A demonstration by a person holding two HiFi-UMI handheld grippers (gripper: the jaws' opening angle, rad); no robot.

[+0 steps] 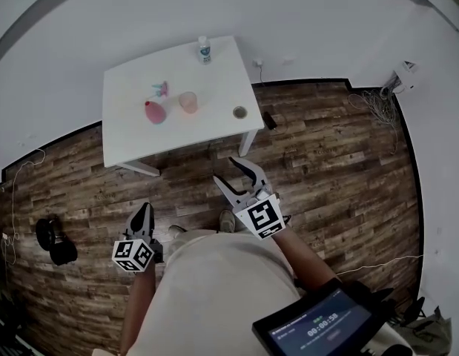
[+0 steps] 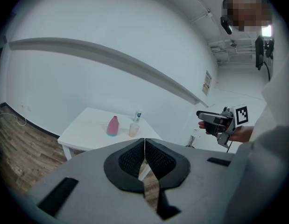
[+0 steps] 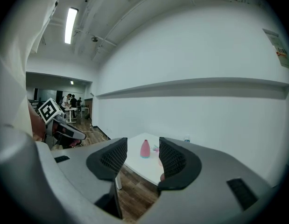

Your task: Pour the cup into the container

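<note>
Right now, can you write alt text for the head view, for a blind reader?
Seen from above, a person stands on a wood floor before a white table, holding the left gripper shut and the right gripper open, both short of it. On the table: a pink bottle, a pale cup, a small bottle and a small round container.

We can read only a timer (image 1: 320, 328) beginning 00:00, on the tablet screen (image 1: 288, 334) behind the right gripper (image 1: 226, 170).
</note>
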